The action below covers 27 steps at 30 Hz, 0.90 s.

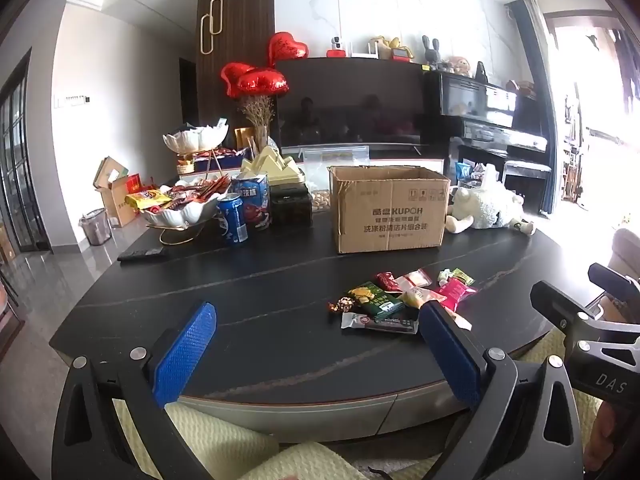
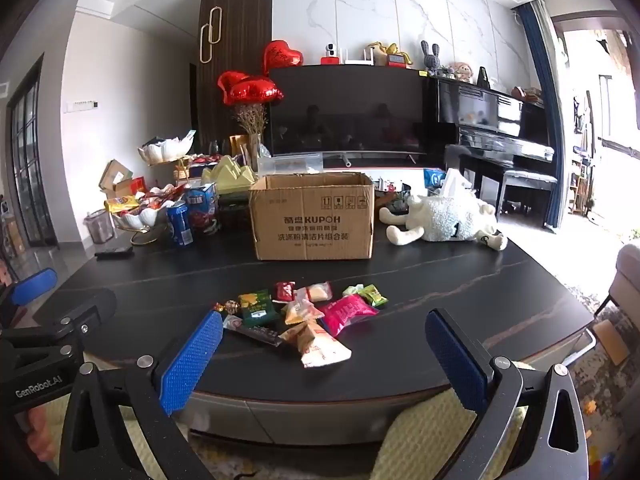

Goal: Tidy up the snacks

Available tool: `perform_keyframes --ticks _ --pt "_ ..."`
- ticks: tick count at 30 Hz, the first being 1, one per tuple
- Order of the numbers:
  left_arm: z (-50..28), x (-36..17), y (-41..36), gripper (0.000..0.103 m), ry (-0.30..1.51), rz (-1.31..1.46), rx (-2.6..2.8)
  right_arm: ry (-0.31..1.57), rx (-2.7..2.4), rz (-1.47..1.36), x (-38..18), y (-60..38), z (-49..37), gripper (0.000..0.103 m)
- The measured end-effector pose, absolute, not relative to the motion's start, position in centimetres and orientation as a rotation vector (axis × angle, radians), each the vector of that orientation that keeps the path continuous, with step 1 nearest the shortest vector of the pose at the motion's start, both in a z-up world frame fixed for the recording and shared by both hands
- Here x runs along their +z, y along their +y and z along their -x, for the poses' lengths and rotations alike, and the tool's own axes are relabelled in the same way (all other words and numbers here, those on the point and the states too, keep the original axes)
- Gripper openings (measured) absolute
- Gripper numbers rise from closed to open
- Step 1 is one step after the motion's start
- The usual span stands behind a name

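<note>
Both grippers are held wide apart above the near edge of the dark table (image 2: pixel 460 280), nothing between the blue pads. The left gripper (image 1: pixel 316 354) is seen in its own view with the snack pile (image 1: pixel 400 300) just beyond its right finger; the right gripper (image 2: pixel 324 354) frames the same pile (image 2: pixel 308 316) between its fingers, farther out and untouched. In the pile a green packet (image 2: pixel 256 308), a pink packet (image 2: pixel 346 312), a small red packet (image 2: pixel 284 291), a foil-wrapped candy (image 2: pixel 230 306), a long dark bar (image 2: pixel 256 334) and a cream wrapper (image 2: pixel 324 354) nearest the edge are made out; their print is too small to be read. Behind the pile, mid-table, an open cardboard box (image 2: pixel 314 220) is set upright, marked "KUPOH" with Chinese lines and handling symbols. To its left a blue drink can (image 2: pixel 179 224) and a blue carton (image 2: pixel 202 206) stand by a white petal-shaped bowl (image 2: pixel 140 216) heaped with snacks; the can's label is probably Chinese, not legible. A dark remote (image 2: pixel 114 252) lies near the left edge. To the right of the box a white plush sheep (image 2: pixel 444 220) lies on its side. On the left gripper's body, as seen from the right view, "GenRobot.AI" is read; on the right one's body, from the left view, "DAS". Far behind, a dark TV (image 2: pixel 348 110) and red heart balloons (image 2: pixel 250 90) are seen.
</note>
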<state>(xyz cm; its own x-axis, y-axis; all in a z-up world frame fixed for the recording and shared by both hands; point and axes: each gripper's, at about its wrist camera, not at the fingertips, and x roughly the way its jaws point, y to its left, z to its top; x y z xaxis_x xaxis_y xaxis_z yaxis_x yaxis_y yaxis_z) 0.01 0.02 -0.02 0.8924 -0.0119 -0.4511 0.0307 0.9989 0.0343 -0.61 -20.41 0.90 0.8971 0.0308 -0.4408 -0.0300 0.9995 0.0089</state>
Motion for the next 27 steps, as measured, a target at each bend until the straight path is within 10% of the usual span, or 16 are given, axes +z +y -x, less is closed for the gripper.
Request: perform_keyframes --ticks 27 --pt "1.1 0.5 -0.1 0.103 0.413 -0.048 -0.03 0.432 0.04 -0.021 1.7 -20.6 1.1 0.103"
